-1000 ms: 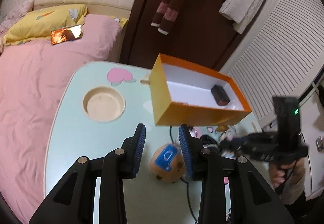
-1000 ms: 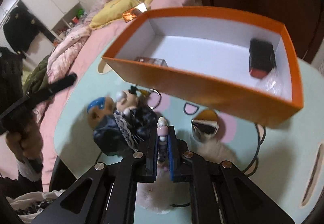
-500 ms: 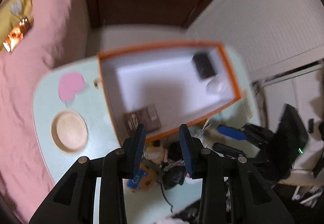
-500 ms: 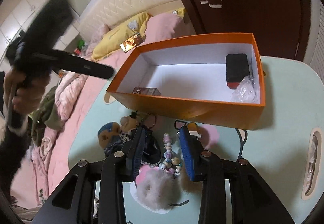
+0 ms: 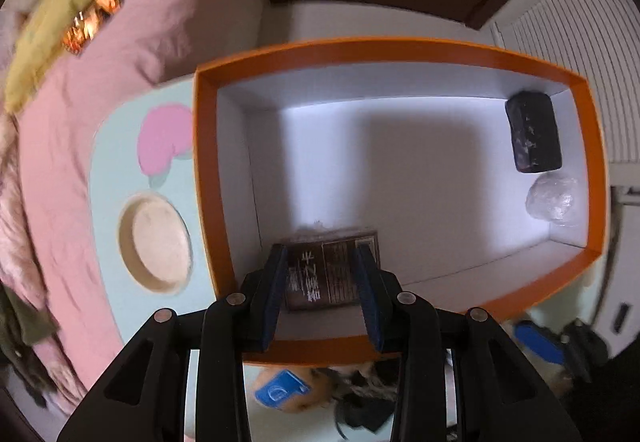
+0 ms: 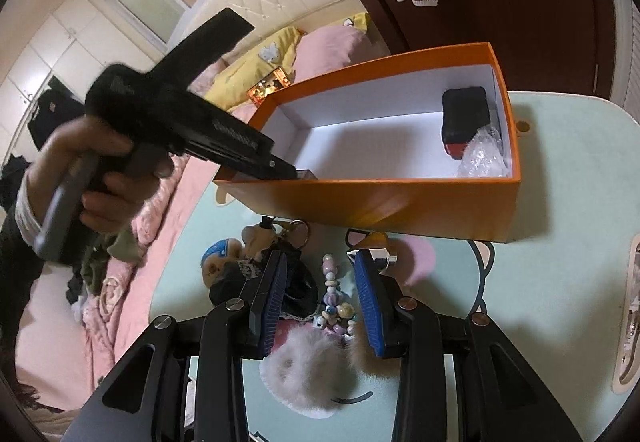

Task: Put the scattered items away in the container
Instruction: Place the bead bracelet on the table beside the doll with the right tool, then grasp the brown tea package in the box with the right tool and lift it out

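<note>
The orange box (image 5: 204,182) (image 6: 400,202) stands on the mint table. It holds a black case (image 5: 534,130) (image 6: 466,114), a clear plastic wad (image 5: 554,198) (image 6: 480,158) and a dark brown packet (image 5: 332,274). My left gripper (image 5: 320,254) points straight down into the box's near left corner. It is open, and the packet lies on the box floor below its fingers. My right gripper (image 6: 322,298) is open low over the table. A bead charm (image 6: 334,298) lies loose between its pads, beside a white fluffy pom (image 6: 308,366), a bear keychain (image 6: 224,258) and black cloth (image 6: 298,284).
A person's hand (image 6: 100,178) holds the left gripper's handle left of the box. The table has a round recess (image 5: 158,242) and a pink heart (image 5: 164,138). A pink bed (image 5: 60,122) borders the table's left side. A black cable (image 6: 484,282) runs near the box.
The left gripper swung from the table's front to over the box and tipped down above the packet. The right gripper opened, letting go of the bead charm, and drew back a little.
</note>
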